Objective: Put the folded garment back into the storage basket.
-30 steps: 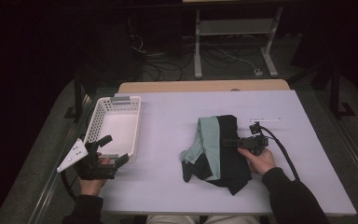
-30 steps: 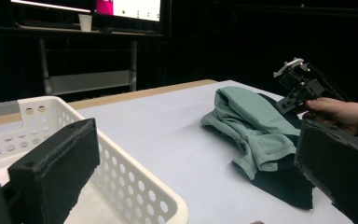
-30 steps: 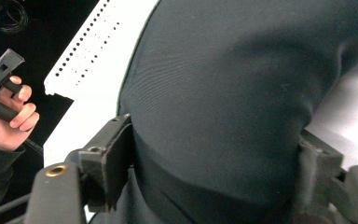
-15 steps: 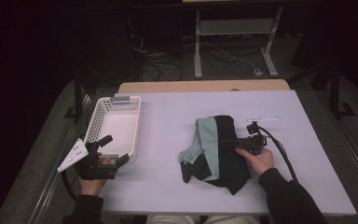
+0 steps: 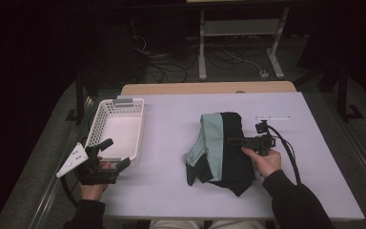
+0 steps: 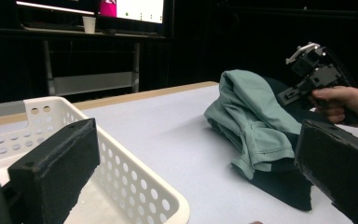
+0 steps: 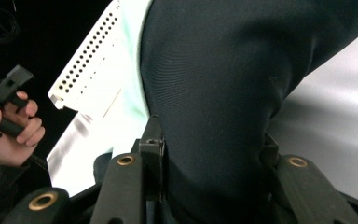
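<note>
The right gripper [image 5: 236, 140] had clamped the dark garment [image 5: 236, 160]: in the right gripper view its jaws had just been closing and now pressed on a bunched fold of the black cloth [image 7: 214, 93], which bulged up between them. The garment lay in a heap on the desk [image 5: 171, 119], well to the right of the white basket [image 5: 116, 126], with its pale green part [image 5: 212, 138] on the side facing the basket and its black part on the far side. The person's right hand [image 5: 262, 160] held the gripper at the garment's right edge, the cable [image 5: 290, 152] trailing back past the wrist.

The left gripper [image 5: 116, 153] rested just beside the basket's near corner, held in the left hand [image 5: 95, 183]. Its jaws stood wide apart with nothing between them; in the left gripper view one jaw rose over the basket's perforated rim [image 6: 135, 172] and the other in front of the garment [image 6: 256, 121].
</note>
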Tool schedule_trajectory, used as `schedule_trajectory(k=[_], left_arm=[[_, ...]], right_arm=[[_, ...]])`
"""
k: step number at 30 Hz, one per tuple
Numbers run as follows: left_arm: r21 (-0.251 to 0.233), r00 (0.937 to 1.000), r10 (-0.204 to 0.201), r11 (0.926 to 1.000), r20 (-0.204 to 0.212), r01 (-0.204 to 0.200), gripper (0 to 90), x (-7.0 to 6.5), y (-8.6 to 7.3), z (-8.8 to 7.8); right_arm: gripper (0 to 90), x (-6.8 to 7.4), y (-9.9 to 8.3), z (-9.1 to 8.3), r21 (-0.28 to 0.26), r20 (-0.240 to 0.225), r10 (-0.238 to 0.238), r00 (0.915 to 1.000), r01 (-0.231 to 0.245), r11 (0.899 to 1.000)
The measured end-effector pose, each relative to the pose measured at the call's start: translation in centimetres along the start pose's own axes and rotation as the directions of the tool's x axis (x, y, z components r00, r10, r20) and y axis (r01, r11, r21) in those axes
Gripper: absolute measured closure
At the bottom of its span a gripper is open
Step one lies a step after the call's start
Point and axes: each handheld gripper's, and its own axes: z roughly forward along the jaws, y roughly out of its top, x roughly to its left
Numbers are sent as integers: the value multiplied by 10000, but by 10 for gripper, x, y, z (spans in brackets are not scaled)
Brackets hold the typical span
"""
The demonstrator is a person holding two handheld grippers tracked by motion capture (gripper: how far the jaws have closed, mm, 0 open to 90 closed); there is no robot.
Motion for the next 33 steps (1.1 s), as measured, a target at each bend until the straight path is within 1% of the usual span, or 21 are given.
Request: schedule_trajectory(k=[2, 6, 9, 12, 21, 33], left_arm=[[-7, 10000, -18, 10000, -7, 18, 0, 0, 0, 0], [-46, 10000, -51, 10000, -24, 51, 0, 0, 0, -1], [-53, 10000, -56, 10000, -45, 56, 0, 0, 0, -2], [-60, 10000, -59, 10000, -55, 58, 0, 0, 0, -2], [-132, 9999, -106, 9999, -61, 105, 0, 0, 0, -3], [-181, 9999, -120, 9998, -66, 119, 0, 0, 0, -3]], right_arm=[[587, 2, 3, -2, -162, -3, 38, 10000, -38, 9999], [587, 6, 7, -6, -321, 85, 95, 9999, -92, 9994], [586, 7, 11, -9, -490, 30, 184, 9998, -183, 9986], [586, 10, 15, -13, -647, 11, 175, 9998, -174, 9978], [586, 20, 31, -23, -1285, -224, 251, 9994, -277, 9913], [586, 30, 44, -28, -1805, -323, 292, 9991, -346, 9830]])
